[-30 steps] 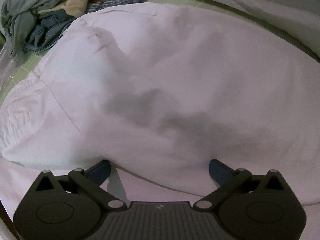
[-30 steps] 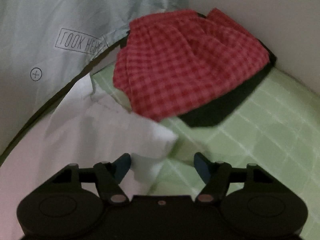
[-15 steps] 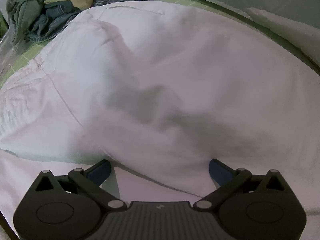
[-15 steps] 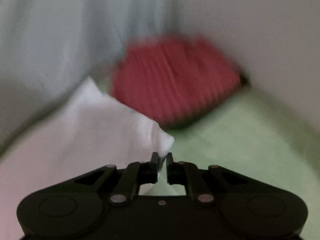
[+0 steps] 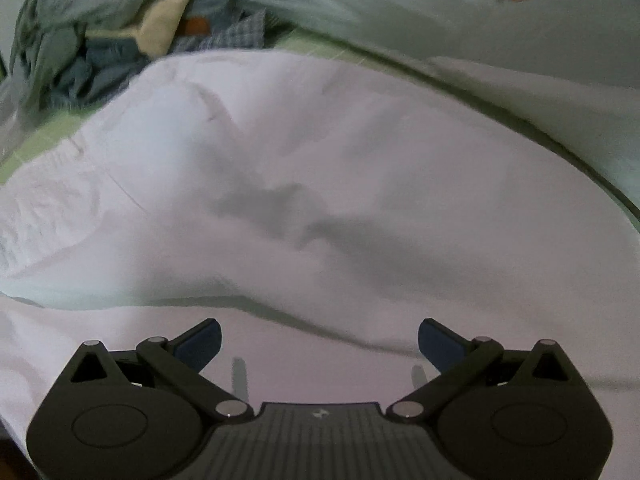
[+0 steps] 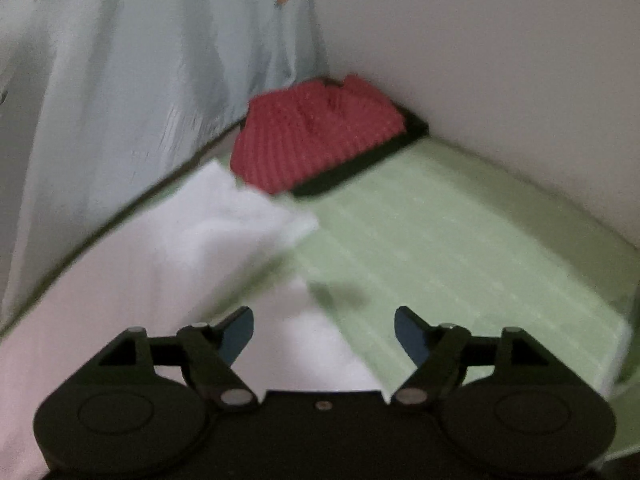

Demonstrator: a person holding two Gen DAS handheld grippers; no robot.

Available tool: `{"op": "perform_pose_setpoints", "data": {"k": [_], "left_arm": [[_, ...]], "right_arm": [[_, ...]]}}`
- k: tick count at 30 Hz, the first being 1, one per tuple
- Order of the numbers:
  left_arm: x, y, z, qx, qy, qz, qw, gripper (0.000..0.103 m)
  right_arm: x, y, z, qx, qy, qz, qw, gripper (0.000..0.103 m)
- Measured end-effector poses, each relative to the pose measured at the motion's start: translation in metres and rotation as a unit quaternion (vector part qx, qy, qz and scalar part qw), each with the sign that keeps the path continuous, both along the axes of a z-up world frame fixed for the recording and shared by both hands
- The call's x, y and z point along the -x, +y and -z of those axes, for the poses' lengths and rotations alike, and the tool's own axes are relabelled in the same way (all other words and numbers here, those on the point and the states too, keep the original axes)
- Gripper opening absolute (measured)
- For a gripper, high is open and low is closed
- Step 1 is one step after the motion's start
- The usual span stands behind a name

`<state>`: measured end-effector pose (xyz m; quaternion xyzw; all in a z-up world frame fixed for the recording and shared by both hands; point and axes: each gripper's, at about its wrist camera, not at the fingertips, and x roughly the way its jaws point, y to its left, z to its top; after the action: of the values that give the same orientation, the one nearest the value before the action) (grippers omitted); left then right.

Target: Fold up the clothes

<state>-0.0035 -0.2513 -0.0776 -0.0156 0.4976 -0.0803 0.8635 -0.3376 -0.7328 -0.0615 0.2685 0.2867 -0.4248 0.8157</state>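
Observation:
A large white garment [image 5: 340, 184] lies spread over the green checked surface and fills the left wrist view; a folded layer's edge runs just ahead of the fingers. My left gripper [image 5: 319, 342] is open and empty, low over the white cloth. In the right wrist view the garment's end [image 6: 224, 232] lies on the green surface [image 6: 460, 240], its corner pointing right. My right gripper [image 6: 324, 334] is open and empty above that cloth's near edge.
A pile of unfolded clothes [image 5: 116, 52], denim, plaid and beige, sits at the far left. A folded red checked garment [image 6: 320, 136] lies on a black one in the far corner. A pale curtain [image 6: 140, 80] and a wall border the surface.
My right gripper was shut on the white corner half a second ago; it has let go, opened and pulled back. The left gripper stayed open and drew back slightly.

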Motion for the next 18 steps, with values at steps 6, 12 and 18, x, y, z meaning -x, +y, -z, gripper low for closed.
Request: {"op": "perform_pose_setpoints", "data": {"k": [6,12,18], "left_arm": [[0.035,0.005,-0.005,-0.002,-0.008,0.014,0.9999,0.103],[0.066,0.015,0.002,-0.007,0.001,0.016,0.9999,0.103],[0.098,0.023,0.006,-0.021,0.006,0.012,0.9997,0.103]], "right_arm": [[0.032,0.039,0.017,-0.024,0.029,-0.025,0.999,0.085],[0.047,0.056,0.03,-0.028,0.059,-0.046,0.997,0.086],[0.063,0.073,0.043,-0.032,0.089,-0.066,0.993,0.09]]}}
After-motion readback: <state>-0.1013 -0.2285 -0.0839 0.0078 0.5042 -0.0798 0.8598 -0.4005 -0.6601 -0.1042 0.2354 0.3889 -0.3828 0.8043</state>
